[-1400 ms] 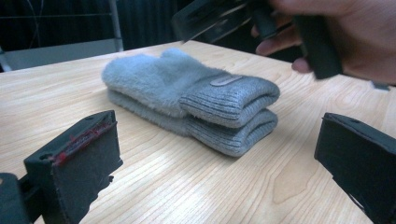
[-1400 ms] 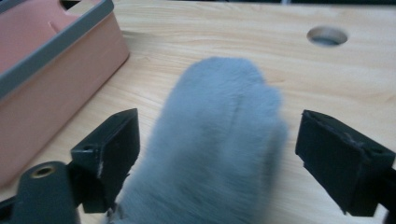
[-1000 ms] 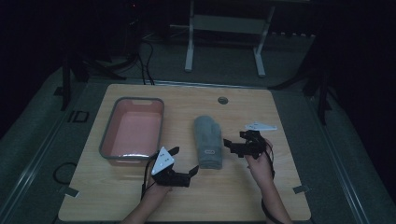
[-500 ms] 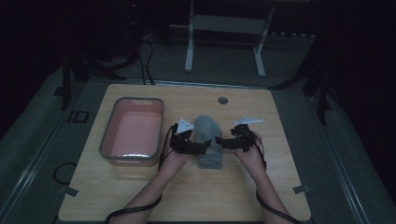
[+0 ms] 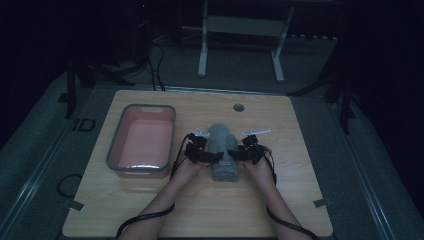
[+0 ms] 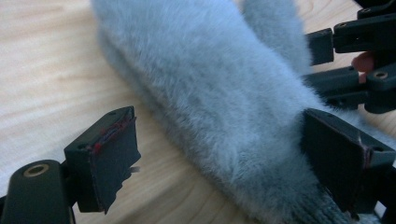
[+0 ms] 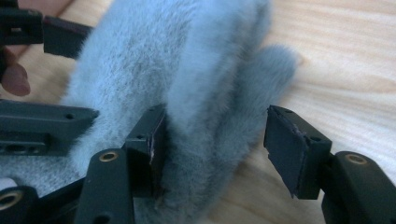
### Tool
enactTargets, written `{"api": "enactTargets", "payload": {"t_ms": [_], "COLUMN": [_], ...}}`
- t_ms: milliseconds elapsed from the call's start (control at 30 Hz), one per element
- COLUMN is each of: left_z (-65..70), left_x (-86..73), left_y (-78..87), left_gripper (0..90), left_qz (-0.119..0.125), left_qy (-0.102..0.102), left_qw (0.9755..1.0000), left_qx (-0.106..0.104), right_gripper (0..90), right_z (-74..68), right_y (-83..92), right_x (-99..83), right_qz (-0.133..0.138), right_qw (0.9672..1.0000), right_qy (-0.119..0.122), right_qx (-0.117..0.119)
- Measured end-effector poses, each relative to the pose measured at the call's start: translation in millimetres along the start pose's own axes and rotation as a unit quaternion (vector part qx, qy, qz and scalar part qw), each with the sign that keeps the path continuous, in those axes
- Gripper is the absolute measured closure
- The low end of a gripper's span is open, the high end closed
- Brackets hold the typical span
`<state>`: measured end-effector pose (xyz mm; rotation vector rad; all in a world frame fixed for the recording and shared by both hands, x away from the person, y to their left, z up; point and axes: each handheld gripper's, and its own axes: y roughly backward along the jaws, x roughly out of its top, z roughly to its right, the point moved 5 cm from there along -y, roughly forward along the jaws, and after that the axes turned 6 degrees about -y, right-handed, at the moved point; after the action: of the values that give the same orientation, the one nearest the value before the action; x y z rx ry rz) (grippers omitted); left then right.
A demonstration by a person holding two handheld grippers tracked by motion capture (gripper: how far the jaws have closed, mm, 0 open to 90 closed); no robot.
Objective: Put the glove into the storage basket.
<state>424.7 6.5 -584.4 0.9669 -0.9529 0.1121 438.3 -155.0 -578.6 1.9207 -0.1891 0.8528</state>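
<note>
1. Mitten (image 5: 223, 155), grey and fluffy, lies mid-desk (image 5: 300, 200), just right of the pink tub (image 5: 142, 142).
2. Left gripper (image 5: 212, 156) sits at its left edge, fingers (image 6: 109, 156) just closing, still apart around the fur, one pad touching.
3. Right gripper (image 5: 237, 155) meets the right edge, fingers (image 7: 292, 149) closing too, one pad on the fur, the other clear.

The room is dark, and the light falls mostly on the wooden table (image 5: 300, 200), which has a small round hole (image 5: 238, 107) near its far edge. Grey floor (image 5: 30, 165) surrounds the table on all sides. Beyond the far edge stands a white metal frame (image 5: 240, 30), and black cables (image 5: 155, 65) lie on the floor.
</note>
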Motion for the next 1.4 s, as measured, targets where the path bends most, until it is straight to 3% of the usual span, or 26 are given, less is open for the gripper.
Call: {"api": "enactTargets", "payload": {"t_ms": [133,167,267,367,467,600,667,867,1100,1233,1400], "left_z": [-0.8,-0.4,1.1,4.2,6.8,11.5,12.5,17.4,18.5,13.9,4.4], "left_x": [-2.7,-2.8,-2.7,-2.1,-1.9,2.0,4.6,20.8,48.8,61.2,72.2], "left_y": [-5.1,-6.1,-9.1,-11.3,-10.8,-7.0,-4.5,12.5,45.8,64.6,87.5], "left_gripper": [14.2,14.6,19.7,32.9,47.1,67.1,71.6,74.6,74.8,74.8,74.8], "left_qz": [-0.003,-0.002,0.005,0.009,0.017,0.021,0.021,0.029,0.047,0.047,0.051], "left_qy": [0.006,0.007,0.003,0.012,0.007,-0.001,-0.004,-0.027,-0.043,-0.062,-0.070], "left_qw": [0.9999,0.9998,0.9995,0.9983,0.9972,0.9973,0.9969,0.9961,0.9949,0.9942,0.9941], "left_qx": [-0.012,-0.018,-0.032,-0.057,-0.072,-0.071,-0.075,-0.079,-0.079,-0.075,-0.067], "right_gripper": [41.3,44.1,56.8,65.7,72.7,76.3,77.6,79.1,79.4,79.6,80.0], "right_z": [0.4,1.3,0.2,-1.3,-4.9,-8.5,-9.7,-15.3,-33.0,-45.7,-64.0], "right_y": [-3.2,-4.1,-4.4,-4.2,-2.5,0.2,2.7,20.4,48.8,60.1,67.3], "right_x": [-3.2,-3.9,-5.5,-6.3,-6.7,-7.0,-6.4,2.6,28.8,43.3,61.0], "right_qz": [-0.005,-0.008,-0.007,-0.006,-0.001,0.008,0.013,0.032,0.063,0.076,0.089], "right_qw": [0.9999,0.9997,0.9992,0.9990,0.9996,0.9998,0.9998,0.9990,0.9974,0.9963,0.9949], "right_qy": [-0.008,-0.018,-0.017,-0.014,-0.005,-0.011,-0.011,-0.015,-0.007,-0.003,0.005], "right_qx": [0.007,0.015,0.036,0.042,0.028,0.014,0.013,0.026,0.033,0.040,0.047]}}
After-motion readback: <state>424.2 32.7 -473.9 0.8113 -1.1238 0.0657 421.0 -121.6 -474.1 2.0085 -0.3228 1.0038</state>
